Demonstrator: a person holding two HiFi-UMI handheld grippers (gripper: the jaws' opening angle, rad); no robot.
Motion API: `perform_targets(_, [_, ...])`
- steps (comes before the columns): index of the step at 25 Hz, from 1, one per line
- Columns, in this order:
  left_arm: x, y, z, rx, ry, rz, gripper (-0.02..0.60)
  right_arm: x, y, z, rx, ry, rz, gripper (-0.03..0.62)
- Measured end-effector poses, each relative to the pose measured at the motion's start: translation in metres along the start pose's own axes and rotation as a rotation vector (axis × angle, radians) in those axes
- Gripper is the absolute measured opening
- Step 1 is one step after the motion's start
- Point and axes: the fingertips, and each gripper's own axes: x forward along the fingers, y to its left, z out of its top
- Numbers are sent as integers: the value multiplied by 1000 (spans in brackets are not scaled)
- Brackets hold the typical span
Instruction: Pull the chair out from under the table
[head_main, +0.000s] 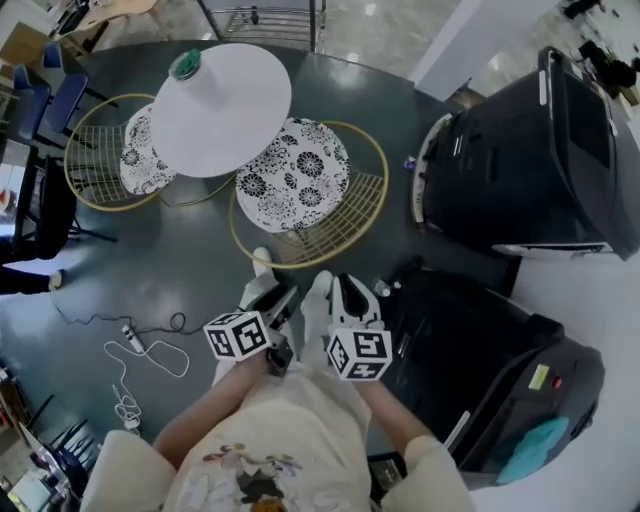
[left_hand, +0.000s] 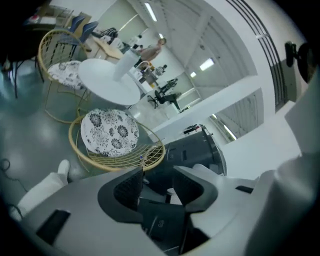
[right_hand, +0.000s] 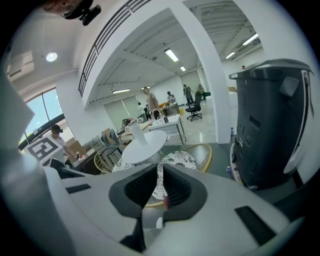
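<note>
The chair (head_main: 322, 238), a gold wire frame with a round flower-print cushion (head_main: 300, 172), stands on the dark floor (head_main: 190, 270) with the far edge of its seat tucked under the round white tabletop (head_main: 225, 110). Its curved wire back faces the person. A second chair (head_main: 92, 160) of the same kind sits at the tabletop's left side, also partly under it. A white container with a green top (head_main: 185, 65) stands near the tabletop's far edge.

The left hand-held gripper (left_hand: 159, 181) has its jaws apart with nothing between them. Its view looks past them at the first chair's wire back and at a dark machine beyond. The right hand-held gripper (right_hand: 159, 186) has its jaws drawn almost together, with only a thin slit left and nothing in it. Through that slit a strip of the flower-print cushion shows.

In the head view both are held side by side close to the person's body, pointed toward the chair and apart from it, short of its back. Two large black machines (head_main: 540, 150) stand at the right, the nearer one just beside the right hand-held gripper. A white cable (head_main: 140, 350) lies on the floor at the left.
</note>
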Motion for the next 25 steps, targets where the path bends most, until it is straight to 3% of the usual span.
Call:
perform_targets(4, [24, 28, -10, -198, 10, -12, 176, 29, -11, -34, 30, 93, -7, 60])
perform_targets(7, [44, 51, -20, -391, 11, -15, 176, 42, -19, -49, -88, 139, -21, 86])
perform_targets(9, [55, 69, -23, -490, 0, -9, 175, 50, -25, -59, -96, 172, -34, 91])
perform_targets(12, [63, 96, -29, -581, 9, 45, 175, 67, -39, -77, -24, 230, -80, 103])
perform_targets(15, [75, 113, -34, -679, 7, 71, 175, 78, -64, -96, 176, 277, -145, 106])
perform_targets(19, [84, 119, -29, -707, -8, 80, 175, 90, -84, -107, 356, 284, -198, 115])
perform_targets(25, [98, 123, -26, -741, -24, 108, 174, 107, -94, -97, 484, 246, -225, 121])
